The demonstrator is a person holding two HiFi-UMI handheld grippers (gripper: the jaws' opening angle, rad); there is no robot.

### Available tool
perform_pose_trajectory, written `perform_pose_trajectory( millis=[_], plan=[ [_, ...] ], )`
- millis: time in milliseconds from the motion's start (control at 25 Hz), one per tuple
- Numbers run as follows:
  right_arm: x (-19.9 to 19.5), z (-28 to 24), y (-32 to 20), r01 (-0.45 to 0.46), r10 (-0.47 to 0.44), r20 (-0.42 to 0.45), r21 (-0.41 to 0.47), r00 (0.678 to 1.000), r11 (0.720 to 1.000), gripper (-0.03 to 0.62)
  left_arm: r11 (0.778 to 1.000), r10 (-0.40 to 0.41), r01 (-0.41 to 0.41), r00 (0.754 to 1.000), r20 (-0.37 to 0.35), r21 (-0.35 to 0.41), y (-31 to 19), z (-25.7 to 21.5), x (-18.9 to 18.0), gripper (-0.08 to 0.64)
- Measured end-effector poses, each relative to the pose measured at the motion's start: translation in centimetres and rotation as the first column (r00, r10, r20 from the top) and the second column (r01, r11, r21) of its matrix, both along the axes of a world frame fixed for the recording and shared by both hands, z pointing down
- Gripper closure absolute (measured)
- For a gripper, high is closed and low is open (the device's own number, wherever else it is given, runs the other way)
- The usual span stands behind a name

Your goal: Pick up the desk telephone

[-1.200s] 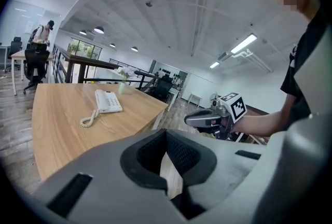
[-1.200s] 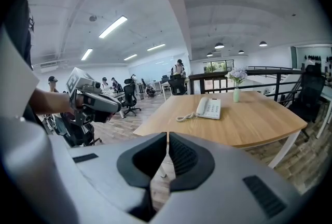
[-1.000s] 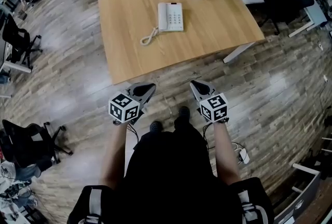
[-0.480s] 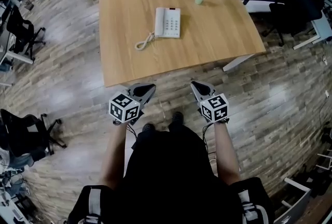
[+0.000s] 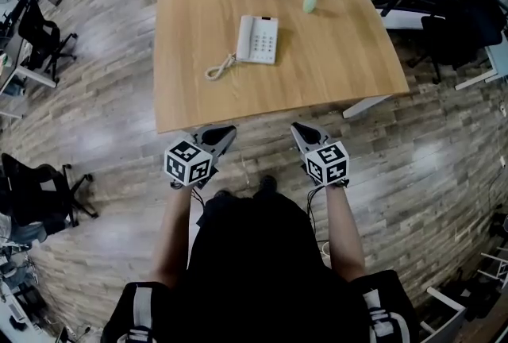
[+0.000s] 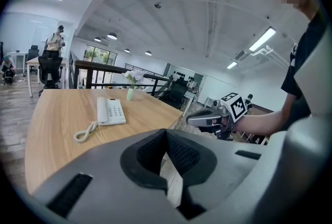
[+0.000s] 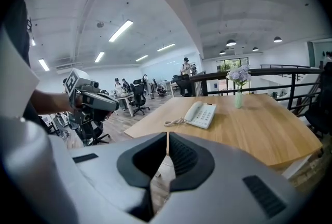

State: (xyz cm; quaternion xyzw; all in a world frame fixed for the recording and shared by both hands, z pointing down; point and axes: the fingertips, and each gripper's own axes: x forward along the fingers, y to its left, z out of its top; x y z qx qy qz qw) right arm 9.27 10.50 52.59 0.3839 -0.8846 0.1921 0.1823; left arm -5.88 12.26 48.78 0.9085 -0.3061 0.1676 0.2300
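Both jaws were clenched on nothing, the left gripper (image 5: 225, 130) and right gripper (image 5: 298, 129) short of the near edge of the worktop (image 5: 341, 71). The desk telephone (image 5: 258, 39) lay mid-worktop, well apart from them. It was likely light, rigid, slick plastic, with a loose handset (image 5: 245, 38) and a trailing coiled cord (image 5: 217, 67). It looked best squeezed across the base's long sides.
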Motion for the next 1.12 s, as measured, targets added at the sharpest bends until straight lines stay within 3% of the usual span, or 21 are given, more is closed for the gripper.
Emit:
perform_pose_trajectory(
  millis=[1120],
  plan=[
    [3.3,1.4,-2.0,0.052,-0.051,0.017,-0.028,0.999,0.998,0.566,0.998,-0.056,0.056,0.998,0.02,-0.01,-1.3,0.6,3.7,0.541]
  ],
)
